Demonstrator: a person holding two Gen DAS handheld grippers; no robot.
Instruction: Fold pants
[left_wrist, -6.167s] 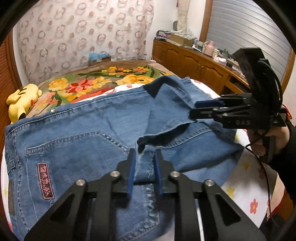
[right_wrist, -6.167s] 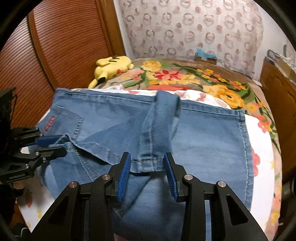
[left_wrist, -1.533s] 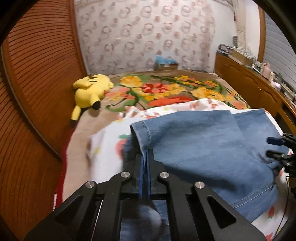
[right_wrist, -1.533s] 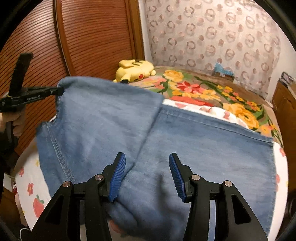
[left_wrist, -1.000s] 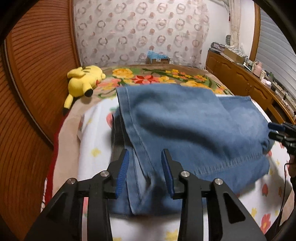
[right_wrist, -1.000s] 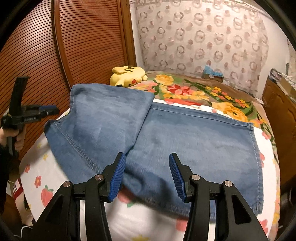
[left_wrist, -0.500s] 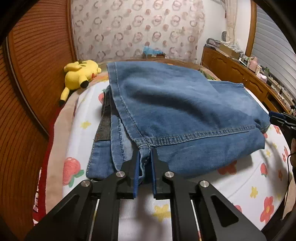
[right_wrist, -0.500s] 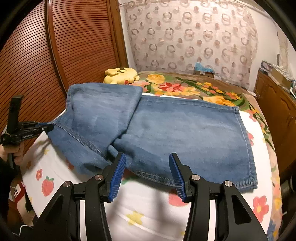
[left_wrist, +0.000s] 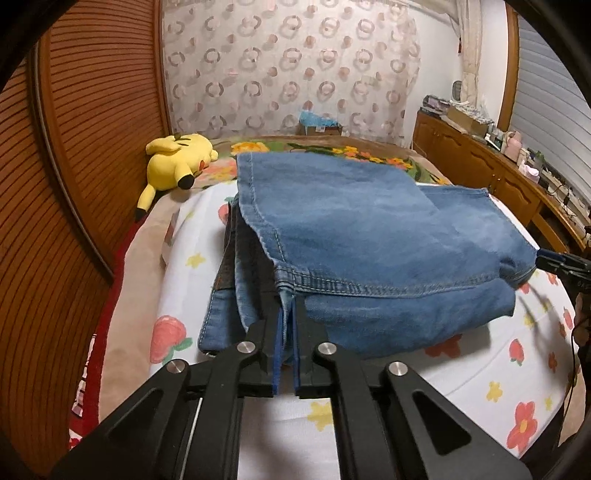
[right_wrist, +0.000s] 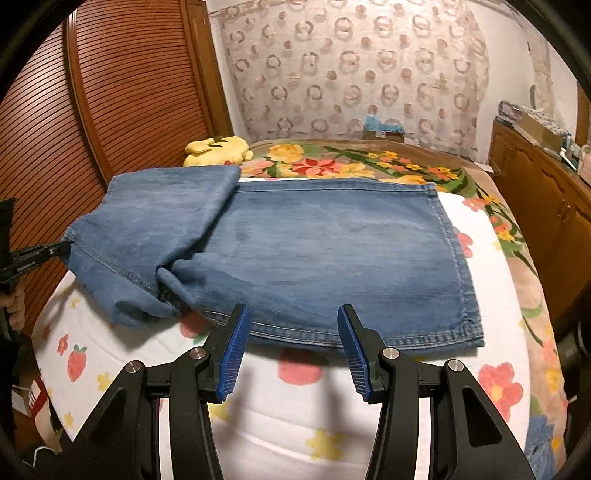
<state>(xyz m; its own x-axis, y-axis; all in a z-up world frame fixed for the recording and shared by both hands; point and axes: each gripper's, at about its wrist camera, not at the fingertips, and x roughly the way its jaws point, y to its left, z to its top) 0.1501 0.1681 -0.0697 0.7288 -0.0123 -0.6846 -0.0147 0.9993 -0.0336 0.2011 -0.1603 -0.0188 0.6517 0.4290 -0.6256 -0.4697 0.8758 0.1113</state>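
- Lying folded on the bed (right_wrist: 295, 435), the jeans (right_wrist: 332, 251) spread across a white sheet with strawberries and flowers; one blue layer is doubled over the rest at the left of the right wrist view.
- Left gripper (left_wrist: 287, 332): jaws pressed together, pinching the stitched hem corner of the top denim layer, which rises off the layers below. It has just closed on that cloth.
- In the right wrist view that same gripper shows at the far left edge, held by a hand (right_wrist: 14, 302), touching the raised fold's corner.
- Right gripper (right_wrist: 293, 343): blue pads spread apart, nothing between them, hovering just short of the jeans' near hem, over the sheet.
- In the left wrist view its tips sit at the right edge beside the fold's far corner; whether they touch it I cannot tell.
- A yellow plush (left_wrist: 177, 160) lies at the bed's far side by a slatted wooden door (right_wrist: 122, 96).
- A wooden cabinet (left_wrist: 491, 177) with clutter runs along the right wall.
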